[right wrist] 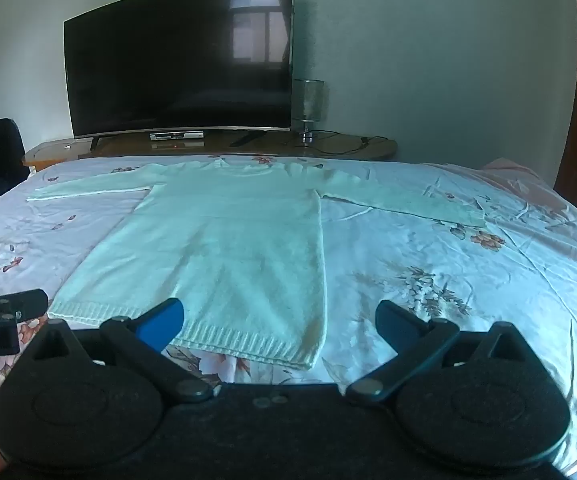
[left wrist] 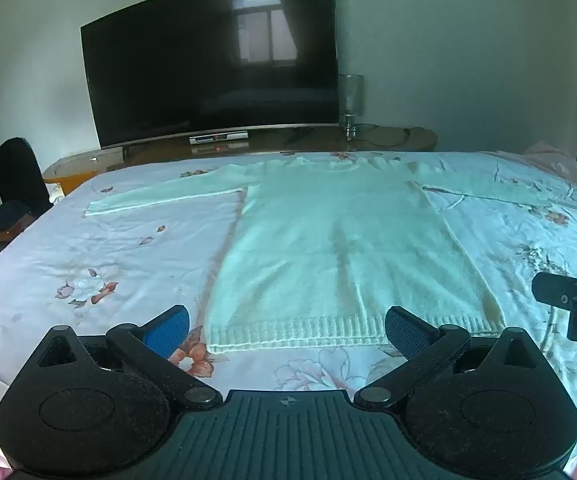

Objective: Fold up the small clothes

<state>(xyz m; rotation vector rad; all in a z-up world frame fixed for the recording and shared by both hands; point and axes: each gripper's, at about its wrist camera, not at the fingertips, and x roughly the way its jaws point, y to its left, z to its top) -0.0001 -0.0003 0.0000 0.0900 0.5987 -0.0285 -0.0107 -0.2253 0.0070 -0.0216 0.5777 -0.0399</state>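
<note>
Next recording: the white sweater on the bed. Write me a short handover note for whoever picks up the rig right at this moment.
Left gripper: open, empty, hovering before the sweater's hem.
Right gripper: open, empty, near the hem's right corner.
Sweater: lies flat on the floral bedsheet, hem toward you, both sleeves spread out sideways.
Done: garment laid out; no fold visible yet.
Left: all folding, probably sleeves in first, then the body.
</note>
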